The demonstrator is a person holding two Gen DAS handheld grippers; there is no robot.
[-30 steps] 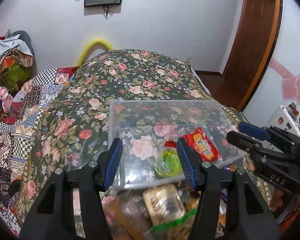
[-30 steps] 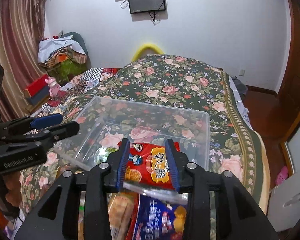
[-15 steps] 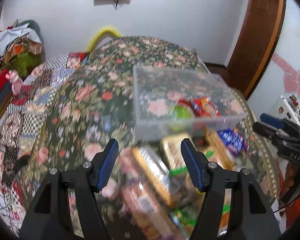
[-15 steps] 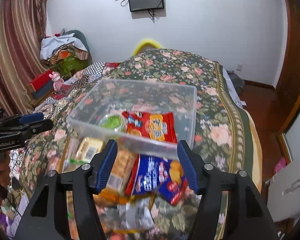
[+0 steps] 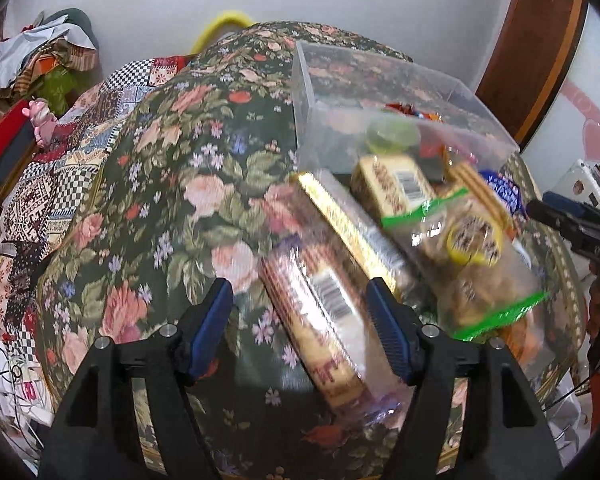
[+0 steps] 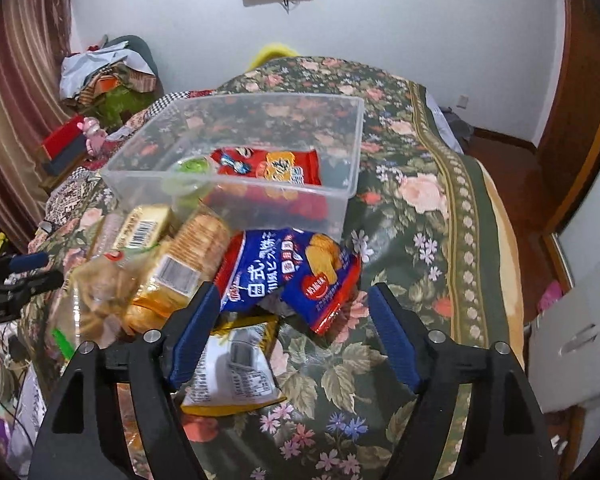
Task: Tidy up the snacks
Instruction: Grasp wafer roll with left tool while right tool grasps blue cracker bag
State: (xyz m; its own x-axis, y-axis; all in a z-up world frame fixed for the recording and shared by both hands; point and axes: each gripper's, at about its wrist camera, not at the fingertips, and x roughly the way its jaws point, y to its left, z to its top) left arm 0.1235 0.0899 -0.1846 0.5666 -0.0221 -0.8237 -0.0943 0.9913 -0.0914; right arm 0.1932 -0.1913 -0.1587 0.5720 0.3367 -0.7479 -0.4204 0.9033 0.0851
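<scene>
A clear plastic bin [image 6: 236, 152] stands on the floral bedspread and holds a red snack bag [image 6: 272, 166] and a green-lidded cup [image 6: 192, 168]. A pile of snacks lies in front of it: a blue chip bag [image 6: 288, 276], a cracker sleeve [image 6: 188, 256] and a white-and-gold packet [image 6: 236, 368]. My right gripper [image 6: 292, 332] hangs above the blue bag, its jaws opening, nothing pressed between them. In the left wrist view a long biscuit pack [image 5: 316, 312] lies under my left gripper [image 5: 300, 328], whose jaws are also opening and not touching it. The bin [image 5: 380, 92] is beyond.
The floral bedspread [image 6: 420, 208] covers the bed, with a patchwork quilt [image 5: 40, 184] at its left side. Clothes are heaped in the far left corner [image 6: 104, 68]. A wooden door frame [image 5: 540, 40] and white furniture [image 6: 572, 340] stand on the right.
Both grippers pulled back from the bin and sank toward the snack pile, their jaws widening. The bin now sits farther off; the left view swung left over the long biscuit pack.
</scene>
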